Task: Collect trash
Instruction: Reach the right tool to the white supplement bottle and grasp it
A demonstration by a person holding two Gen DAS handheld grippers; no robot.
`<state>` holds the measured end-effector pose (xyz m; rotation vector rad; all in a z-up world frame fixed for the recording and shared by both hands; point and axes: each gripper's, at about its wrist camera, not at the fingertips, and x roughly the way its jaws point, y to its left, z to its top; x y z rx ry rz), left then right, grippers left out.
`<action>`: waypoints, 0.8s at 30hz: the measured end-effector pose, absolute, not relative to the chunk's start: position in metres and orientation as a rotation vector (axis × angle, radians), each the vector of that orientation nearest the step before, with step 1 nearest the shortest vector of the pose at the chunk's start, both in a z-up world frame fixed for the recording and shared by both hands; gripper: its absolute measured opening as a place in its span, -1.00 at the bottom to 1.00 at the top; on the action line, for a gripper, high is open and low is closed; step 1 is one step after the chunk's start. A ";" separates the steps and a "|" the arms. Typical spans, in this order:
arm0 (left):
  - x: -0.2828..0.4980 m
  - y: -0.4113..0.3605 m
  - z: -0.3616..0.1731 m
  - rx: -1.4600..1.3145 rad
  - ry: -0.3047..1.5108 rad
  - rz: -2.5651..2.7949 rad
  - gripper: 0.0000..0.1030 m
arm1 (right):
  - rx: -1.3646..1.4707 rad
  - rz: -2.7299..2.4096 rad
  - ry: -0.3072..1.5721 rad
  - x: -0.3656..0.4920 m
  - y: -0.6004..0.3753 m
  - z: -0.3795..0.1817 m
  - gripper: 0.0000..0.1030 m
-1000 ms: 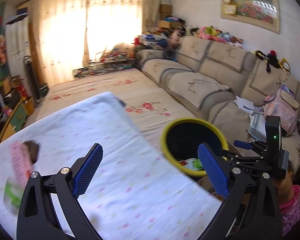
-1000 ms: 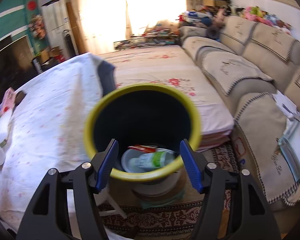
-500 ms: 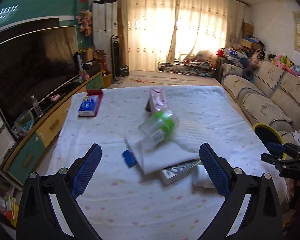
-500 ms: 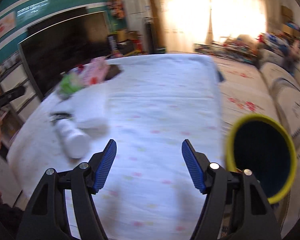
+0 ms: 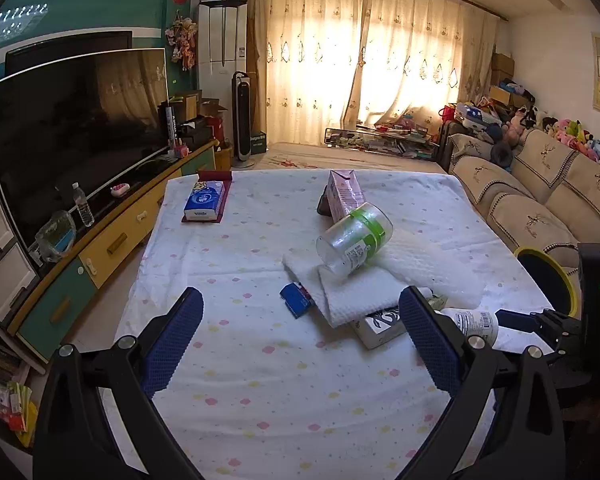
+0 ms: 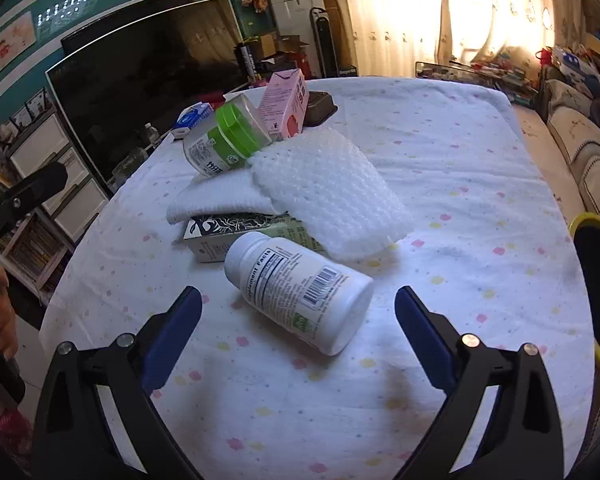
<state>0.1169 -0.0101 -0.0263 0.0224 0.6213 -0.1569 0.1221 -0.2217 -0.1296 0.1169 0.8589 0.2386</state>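
Between the spread right tongs (image 6: 298, 328) a white bottle (image 6: 300, 288) lies on its side on the bench (image 6: 440, 152), untouched. Left tongs (image 5: 300, 334) hang empty, wide apart. Next, probably: lower, close on the bottle, carry it rightward to the bin (image 6: 598, 288).
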 end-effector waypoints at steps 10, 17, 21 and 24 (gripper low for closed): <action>0.120 -0.004 -0.038 0.005 0.638 -0.199 0.88 | 0.183 0.015 0.856 0.133 -0.205 -0.142 0.82; 0.120 -0.001 -0.040 -0.004 0.641 -0.201 0.88 | 0.173 -0.035 0.832 0.137 -0.200 -0.142 0.82; 0.120 -0.001 -0.041 -0.002 0.641 -0.204 0.88 | 0.163 -0.034 0.825 0.136 -0.200 -0.142 0.67; 0.119 -0.001 -0.041 0.001 0.639 -0.210 0.88 | 0.178 -0.015 0.820 0.134 -0.203 -0.141 0.66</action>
